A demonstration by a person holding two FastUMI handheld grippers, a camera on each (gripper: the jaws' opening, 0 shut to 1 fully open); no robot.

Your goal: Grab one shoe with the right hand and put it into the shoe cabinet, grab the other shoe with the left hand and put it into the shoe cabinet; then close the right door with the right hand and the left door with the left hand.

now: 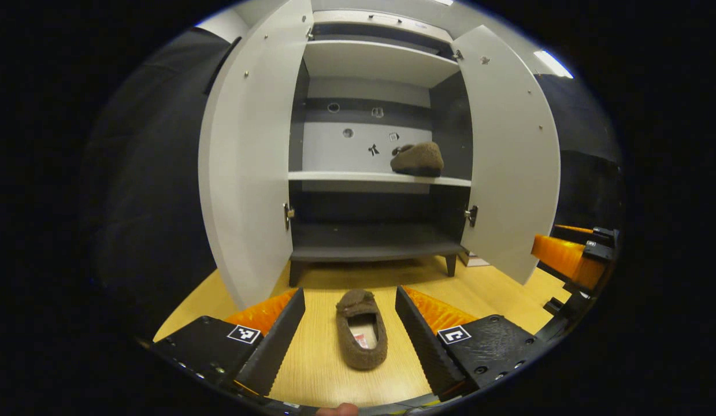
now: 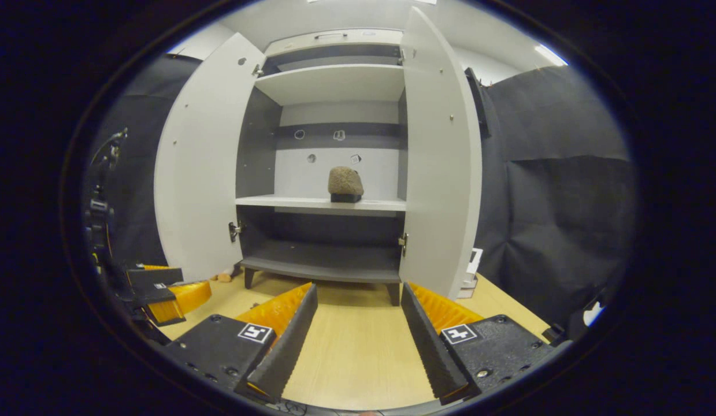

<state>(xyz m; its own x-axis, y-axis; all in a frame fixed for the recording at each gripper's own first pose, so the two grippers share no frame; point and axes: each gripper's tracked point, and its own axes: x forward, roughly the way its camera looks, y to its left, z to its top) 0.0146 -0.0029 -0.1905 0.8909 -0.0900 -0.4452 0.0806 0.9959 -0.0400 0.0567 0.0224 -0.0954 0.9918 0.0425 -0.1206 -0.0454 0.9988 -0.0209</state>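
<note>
Shoe cabinet (image 1: 375, 173) stands with both doors swung wide. One brown shoe (image 1: 418, 159) sits on its middle shelf (image 1: 334, 177), toward 3 o'clock. The second shoe (image 1: 361, 329) lies on the floor (image 1: 317, 358) between the left gripper's (image 1: 350, 329) spread fingers, untouched. The right gripper (image 2: 358, 329) is spread, holding nothing.

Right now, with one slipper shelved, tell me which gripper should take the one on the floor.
Left. The brown fuzzy slipper lies on the wooden floor between the left gripper's open fingers. The right gripper is open too, over bare floor, facing the open white shoe cabinet.
</note>
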